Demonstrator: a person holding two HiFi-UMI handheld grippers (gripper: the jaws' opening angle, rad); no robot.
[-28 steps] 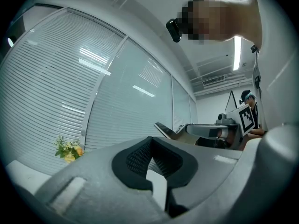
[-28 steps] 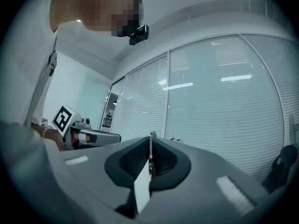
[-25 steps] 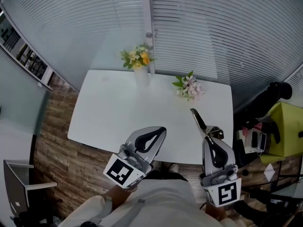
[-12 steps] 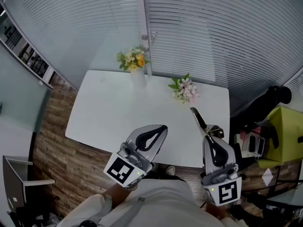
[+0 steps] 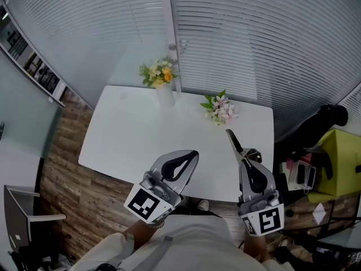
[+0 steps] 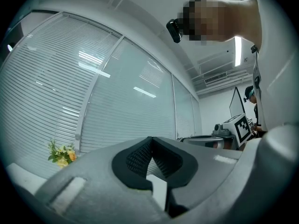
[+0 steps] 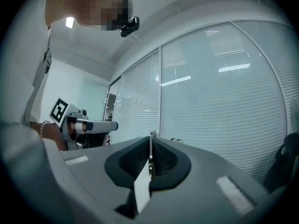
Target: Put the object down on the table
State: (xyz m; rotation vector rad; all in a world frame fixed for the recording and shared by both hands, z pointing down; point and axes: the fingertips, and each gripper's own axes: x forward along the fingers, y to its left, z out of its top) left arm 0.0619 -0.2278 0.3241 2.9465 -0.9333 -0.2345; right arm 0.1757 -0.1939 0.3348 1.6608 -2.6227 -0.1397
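Observation:
My right gripper (image 5: pixel 242 158) is shut on a thin, dark, flat tool (image 5: pixel 232 140) whose pointed end sticks out forward over the right near part of the white table (image 5: pixel 130 134). In the right gripper view the tool (image 7: pixel 150 149) shows edge-on, pinched between the dark pads, and my right gripper (image 7: pixel 150 141) is tilted up towards the blinds. My left gripper (image 5: pixel 190 156) hovers over the table's near edge, shut with nothing in it. In its own view, my left gripper (image 6: pixel 150 143) has its pads meeting at the tip.
A white vase of yellow flowers (image 5: pixel 159 75) stands at the table's far edge, and a pink bouquet (image 5: pixel 221 107) lies at the far right. A black chair and a yellow-green box (image 5: pixel 338 151) are right of the table. Shelves (image 5: pixel 28 66) line the left wall.
My right gripper has drifted slightly left and forward with the thin tool still clamped in it. The left gripper has hardly moved.

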